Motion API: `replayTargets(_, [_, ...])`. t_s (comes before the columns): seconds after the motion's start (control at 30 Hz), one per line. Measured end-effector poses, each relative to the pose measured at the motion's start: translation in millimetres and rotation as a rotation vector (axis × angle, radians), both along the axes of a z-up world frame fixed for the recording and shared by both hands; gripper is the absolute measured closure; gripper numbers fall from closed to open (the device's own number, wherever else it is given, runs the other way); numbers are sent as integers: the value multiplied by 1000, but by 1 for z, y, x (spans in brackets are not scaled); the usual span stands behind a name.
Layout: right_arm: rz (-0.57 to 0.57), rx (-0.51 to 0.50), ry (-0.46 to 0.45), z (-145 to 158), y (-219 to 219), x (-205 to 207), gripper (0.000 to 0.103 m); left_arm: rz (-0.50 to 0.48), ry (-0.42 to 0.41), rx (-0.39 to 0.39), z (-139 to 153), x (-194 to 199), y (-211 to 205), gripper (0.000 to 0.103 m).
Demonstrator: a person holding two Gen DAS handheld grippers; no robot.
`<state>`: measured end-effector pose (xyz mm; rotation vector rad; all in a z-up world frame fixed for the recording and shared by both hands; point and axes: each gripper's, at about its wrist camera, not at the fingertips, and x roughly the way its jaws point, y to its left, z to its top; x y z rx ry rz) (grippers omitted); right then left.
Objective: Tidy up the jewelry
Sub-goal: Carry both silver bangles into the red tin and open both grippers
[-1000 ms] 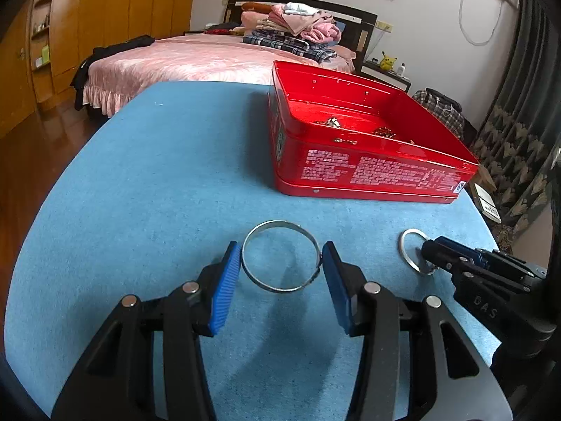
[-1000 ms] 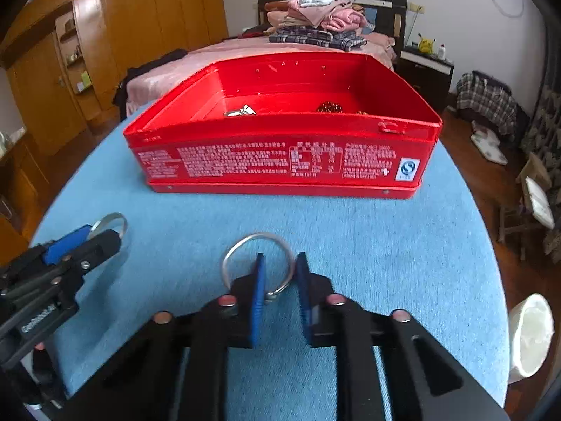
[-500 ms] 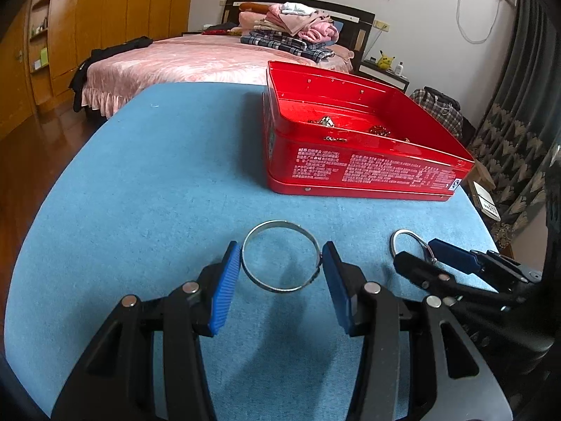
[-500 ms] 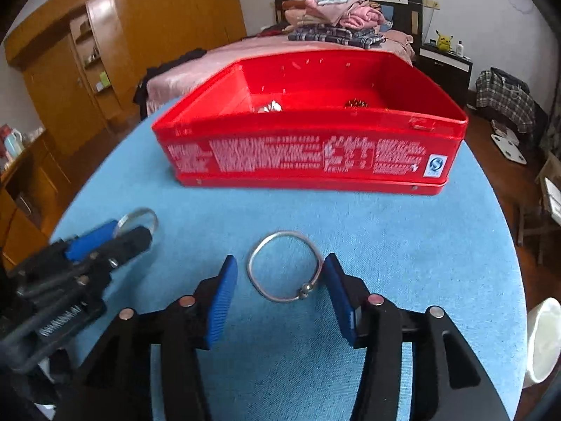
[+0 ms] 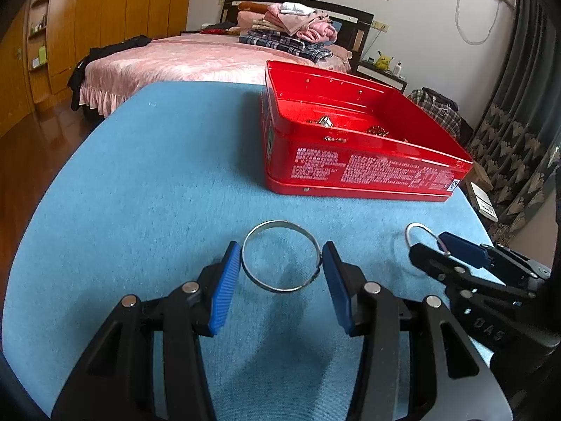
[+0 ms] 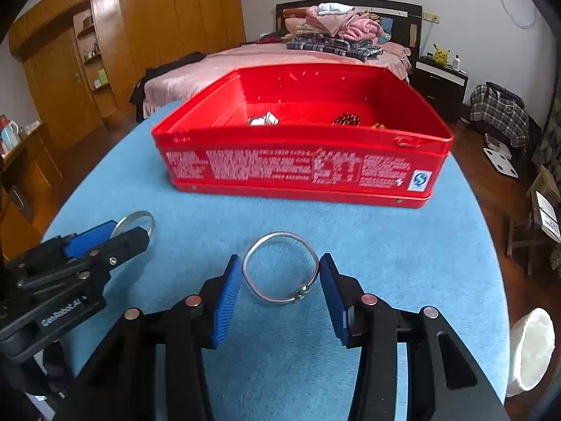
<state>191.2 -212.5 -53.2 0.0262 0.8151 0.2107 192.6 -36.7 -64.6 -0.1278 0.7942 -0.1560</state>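
Two bangles: both lie flat on the blue tablecloth [image 5: 140, 193], short of the tin, one framed by each of your tools.
Tablecloth: soft pile, so you may judge thin metal sits slightly into it and gives the pads little to catch.
Red tin [image 6: 301, 161]: stands open past both bangles, near edge facing you; small pieces already lie inside, so it is likely the destination.
Left gripper [image 5: 281, 269]: spread wide, blue pads just outside either side of the flat silver band [image 5: 280, 256]; you hold nothing.
Right gripper [image 6: 280, 273]: also parted, flanking the round wire bangle with a bead clasp [image 6: 280, 272]; not clamped.
Placement: each ring sits centred between your fingers, which suggests you are lined up to pinch across its width.
Risk: a thin hoop pressed sideways may tip or slide on cloth; this is judgement.
Clasp bead [image 6: 302, 290]: nearest your right-hand pad.
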Motion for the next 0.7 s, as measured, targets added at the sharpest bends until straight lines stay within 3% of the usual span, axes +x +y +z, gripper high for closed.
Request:
replayTargets(0.37, [-11,34,-96,46,-23,-4,58,-29,-75,-22,32,8,-13,57])
replayTargets(0.7, [-15,38,-187,89,-35,44,58,-69,-187,-37,81,58,-42,57])
